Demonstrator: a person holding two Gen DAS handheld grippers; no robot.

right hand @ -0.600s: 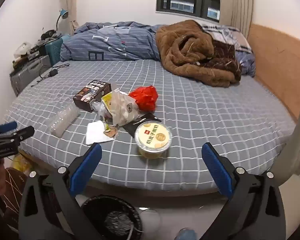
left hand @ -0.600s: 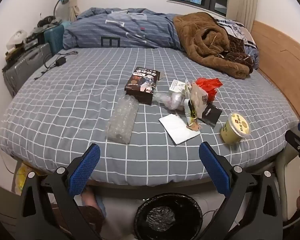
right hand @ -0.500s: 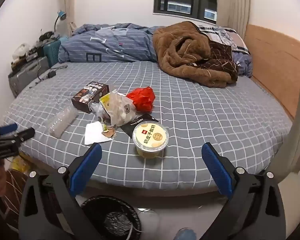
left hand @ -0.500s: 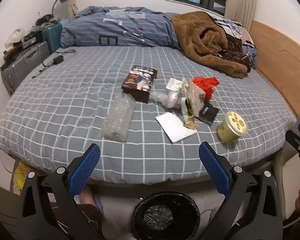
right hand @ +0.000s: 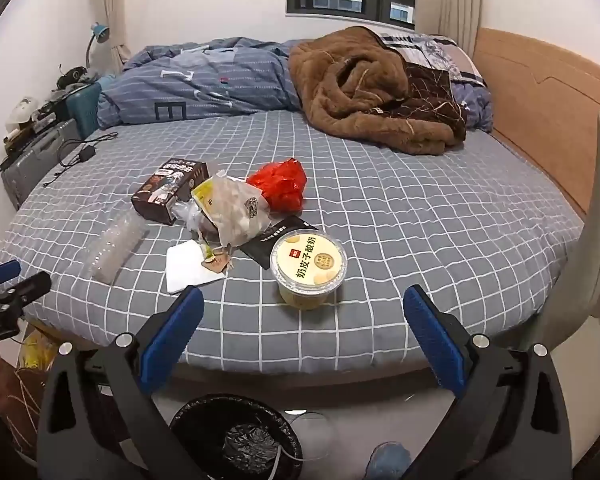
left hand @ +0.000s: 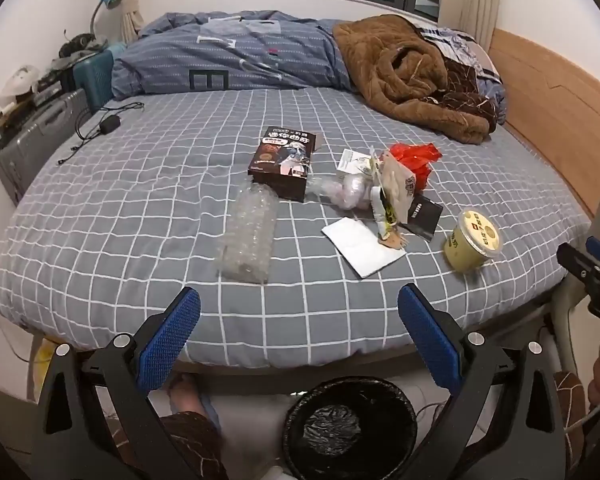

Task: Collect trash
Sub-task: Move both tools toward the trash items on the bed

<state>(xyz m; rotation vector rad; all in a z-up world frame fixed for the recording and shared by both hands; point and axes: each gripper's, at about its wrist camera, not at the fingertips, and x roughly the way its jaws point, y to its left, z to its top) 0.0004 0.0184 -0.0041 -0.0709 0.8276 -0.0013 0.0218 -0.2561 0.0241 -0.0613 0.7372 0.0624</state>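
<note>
My left tongs point(left hand: 299, 310) and my right tongs point(right hand: 303, 308) both stand spread wide with nothing between the blue pads, poised over the near edge of the bed point(left hand: 140, 184).

I take the yellow yoghurt tub point(right hand: 308, 270) as my landmark; it sits upright near the bed's front edge. The trash lies in a cluster just left of and behind it. A black sachet point(right hand: 274, 236) touches its far-left side, partly tucked under a crumpled translucent wrapper point(right hand: 232, 212). Behind that wrapper is a red plastic bag point(right hand: 280, 184), with a dark printed box point(right hand: 168, 192) further left. A white paper napkin point(right hand: 188, 266) lies left of the tub, and a crushed clear bottle point(right hand: 114, 248) further left again. What sits inside the wrapper is hard to make out, and a small brown scrap at the napkin's edge is too small to name.

Below the tub, off the bed, the black-lined bin point(right hand: 236, 438) stands on the floor, its near rim cut off by the picture's edge and its sides masked by my tongs' arms. In the left view a foot under the bed edge is mostly hidden.

Compared with half a second ago, the tub and cluster appear slightly nearer and lower in both views; nothing on the bed has shifted, and both tongs remain equally wide.
</note>
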